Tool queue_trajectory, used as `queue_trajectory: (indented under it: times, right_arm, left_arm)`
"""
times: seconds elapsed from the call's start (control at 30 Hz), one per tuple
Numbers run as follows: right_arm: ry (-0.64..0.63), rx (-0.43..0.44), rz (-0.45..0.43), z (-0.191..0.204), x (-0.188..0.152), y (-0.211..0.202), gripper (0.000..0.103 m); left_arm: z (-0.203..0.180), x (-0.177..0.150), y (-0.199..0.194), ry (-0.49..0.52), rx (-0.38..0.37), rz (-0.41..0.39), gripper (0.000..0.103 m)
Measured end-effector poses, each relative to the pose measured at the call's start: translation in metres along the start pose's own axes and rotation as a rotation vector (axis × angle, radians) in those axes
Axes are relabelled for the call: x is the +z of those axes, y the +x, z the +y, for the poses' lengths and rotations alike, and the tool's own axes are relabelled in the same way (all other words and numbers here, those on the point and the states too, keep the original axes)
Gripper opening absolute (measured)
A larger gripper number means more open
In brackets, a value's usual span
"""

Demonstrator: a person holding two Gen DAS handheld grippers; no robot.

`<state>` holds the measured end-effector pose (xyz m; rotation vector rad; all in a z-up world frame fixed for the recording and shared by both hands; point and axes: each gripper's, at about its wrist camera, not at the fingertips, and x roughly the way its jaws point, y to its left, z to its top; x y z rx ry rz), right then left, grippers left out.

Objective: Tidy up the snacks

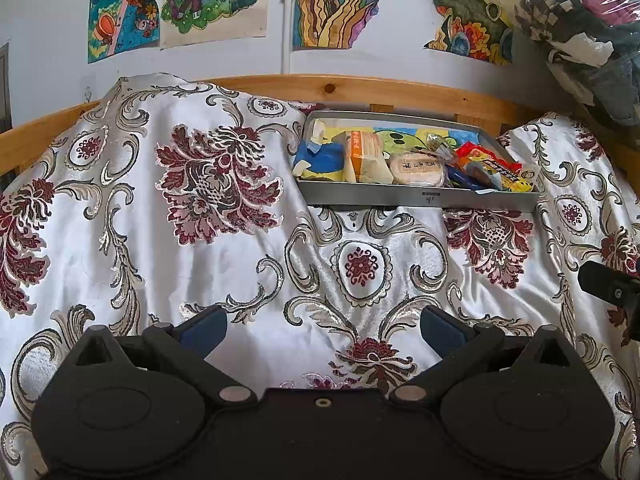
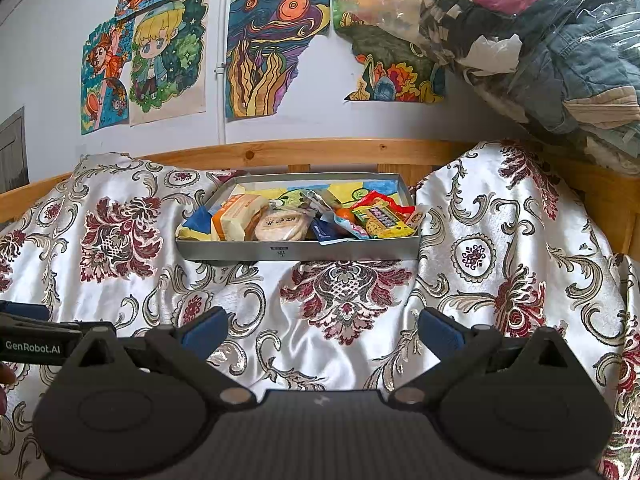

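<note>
The left gripper (image 1: 322, 332) hangs over the bedspread (image 1: 224, 264) with its two blue-padded fingers (image 1: 206, 328) spread wide and nothing between them. The right gripper (image 2: 322, 330) is the same: fingers far apart, holding nothing, only patterned cloth showing in the gap. The two grippers sit side by side; a black part of the right one shows at the right edge of the left wrist view, and the body of the left one, with white lettering on it, shows at the left edge of the right wrist view.

Ahead of both grippers, well apart from the fingertips, a shallow grey metal tray (image 1: 420, 199) rests on the bedspread, up against the wooden bed rail (image 1: 360, 88). From the left gripper it lies ahead and to the right; from the right gripper it lies almost straight ahead, slightly left. The snacks are all inside it: an orange and cream packet (image 2: 236, 222) toward the tray's left, a round pale cake in clear wrap (image 2: 280, 226) touching it on the right, then a pile of red, yellow and blue packets (image 2: 380, 218) at the tray's right end. A coloured drawing lines the tray bottom.

Beyond the rail, drawings (image 2: 264, 48) hang on the white wall, and a clear bag of clothes (image 2: 540, 40) sits up to the right.
</note>
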<state>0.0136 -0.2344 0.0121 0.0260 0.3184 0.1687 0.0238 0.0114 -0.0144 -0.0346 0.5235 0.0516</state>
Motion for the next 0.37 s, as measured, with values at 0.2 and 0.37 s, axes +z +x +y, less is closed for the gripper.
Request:
queue_trajectory:
  times: [0.2, 0.37]
  right_arm:
    - [0.000, 0.000, 0.001, 0.0003, -0.0001, 0.0001, 0.103]
    - [0.001, 0.000, 0.000, 0.0006, -0.0001, 0.0000, 0.103]
  left_arm:
    - [-0.0037, 0.0002, -0.0014, 0.005, 0.009, 0.020, 0.102]
    - [-0.0062, 0.0004, -0.0038, 0.009, 0.004, 0.003, 0.102]
